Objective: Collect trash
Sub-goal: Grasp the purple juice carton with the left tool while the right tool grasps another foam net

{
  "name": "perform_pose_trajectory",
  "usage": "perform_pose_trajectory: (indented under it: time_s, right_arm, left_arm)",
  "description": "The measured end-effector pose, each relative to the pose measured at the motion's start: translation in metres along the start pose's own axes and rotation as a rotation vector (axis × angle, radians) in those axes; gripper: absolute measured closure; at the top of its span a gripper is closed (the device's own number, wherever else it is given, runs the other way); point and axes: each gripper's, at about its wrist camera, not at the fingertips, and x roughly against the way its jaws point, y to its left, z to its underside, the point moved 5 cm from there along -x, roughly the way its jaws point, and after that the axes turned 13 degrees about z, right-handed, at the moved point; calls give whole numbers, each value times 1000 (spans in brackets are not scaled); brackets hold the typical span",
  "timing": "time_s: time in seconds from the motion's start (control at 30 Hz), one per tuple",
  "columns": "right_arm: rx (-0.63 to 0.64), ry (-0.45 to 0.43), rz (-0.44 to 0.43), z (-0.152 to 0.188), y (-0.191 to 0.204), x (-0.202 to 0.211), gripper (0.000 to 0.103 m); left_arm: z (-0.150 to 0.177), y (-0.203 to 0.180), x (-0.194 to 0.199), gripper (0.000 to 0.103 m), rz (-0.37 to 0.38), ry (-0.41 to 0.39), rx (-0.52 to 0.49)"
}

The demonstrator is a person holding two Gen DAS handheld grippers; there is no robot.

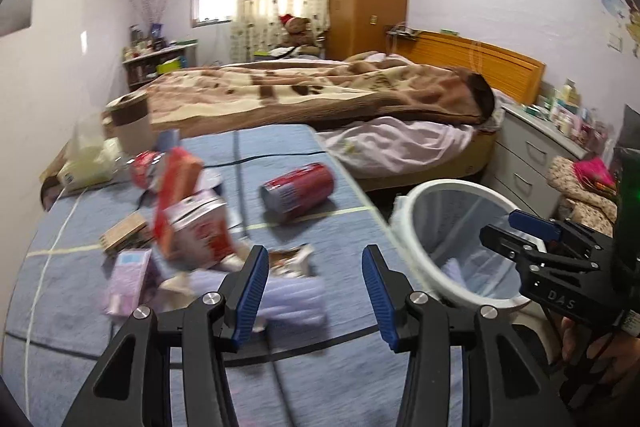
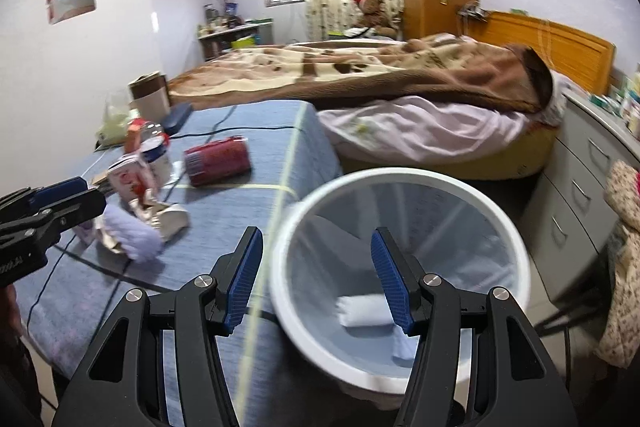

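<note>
left hand-held gripper (image 1: 316,291): jaws apart, empty | red can (image 1: 298,191): on worktop (image 1: 280,379) ahead of it, on its side, long axis slanting left-right | right hand-held gripper (image 2: 318,277): jaws apart, empty | white bin (image 2: 400,275): directly below-ahead, crumpled white trash (image 2: 362,311) inside

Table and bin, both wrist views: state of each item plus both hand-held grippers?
Left hand-held gripper: open, empty, over the table.
Right hand-held gripper: open, empty, over the bin.
Red can: lying on its side on the table.
White bin: upright, lined, white trash at the bottom.
Red-and-white carton: crumpled, on the table.
Purple wrapper: on the table, uncollected.
</note>
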Motion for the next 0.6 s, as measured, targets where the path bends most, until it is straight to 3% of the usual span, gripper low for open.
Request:
perform_pose_trajectory:
  time_s: [0.3, 0.6]
  right_arm:
    - [108, 14, -107, -2, 57, -9, 45]
    - [211, 32, -220, -3, 112, -14, 45]
  left_arm:
    - [18, 75, 27, 51, -97, -26, 115]
    - [30, 134, 31, 50, -159, 1, 199]
